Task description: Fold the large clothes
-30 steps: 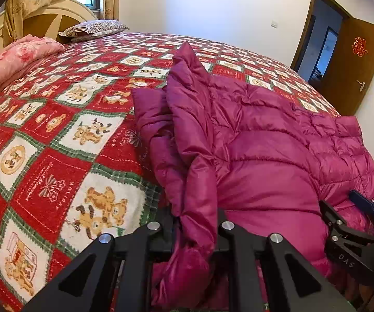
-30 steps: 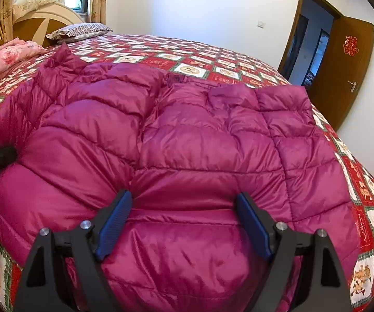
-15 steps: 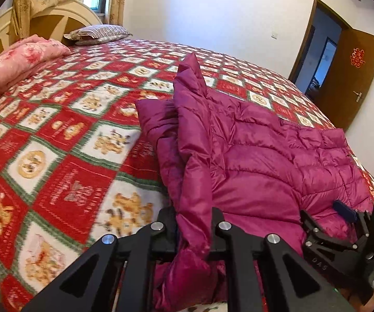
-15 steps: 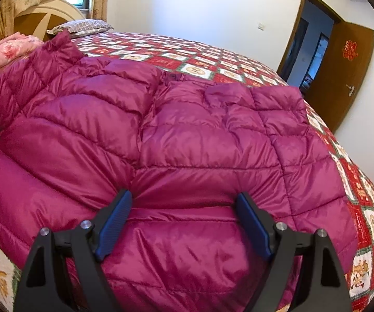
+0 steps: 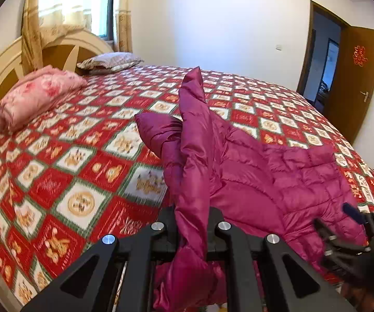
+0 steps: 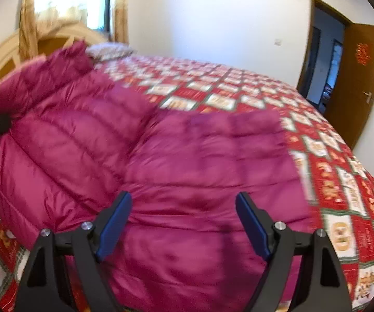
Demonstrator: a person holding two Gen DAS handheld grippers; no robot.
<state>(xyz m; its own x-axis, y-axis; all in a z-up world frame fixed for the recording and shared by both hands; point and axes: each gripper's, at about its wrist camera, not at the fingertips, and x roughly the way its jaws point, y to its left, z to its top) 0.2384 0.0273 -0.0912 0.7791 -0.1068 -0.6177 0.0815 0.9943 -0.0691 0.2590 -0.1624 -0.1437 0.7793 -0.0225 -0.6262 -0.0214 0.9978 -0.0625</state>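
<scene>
A large magenta quilted down jacket (image 5: 259,182) lies on the bed near its front edge; it also fills the right wrist view (image 6: 187,161). My left gripper (image 5: 192,221) is shut on a bunched edge of the jacket and holds it raised, so a ridge of fabric runs away from the jaws. My right gripper (image 6: 184,223) is open, its blue pads (image 6: 114,223) spread just above the jacket's near hem, touching nothing I can see. The right gripper shows at the lower right of the left wrist view (image 5: 353,236).
The bed has a red and white checked bedspread (image 5: 77,176). A folded pink quilt (image 5: 33,96) and a striped pillow (image 5: 109,62) lie by the headboard (image 5: 2,78). An open brown door (image 5: 356,78) stands at the right.
Both grippers have risen and pulled back, lifting the jacket's left side. The jacket has slid toward the front edge, and more bedspread shows behind it. The right view is blurred by motion.
</scene>
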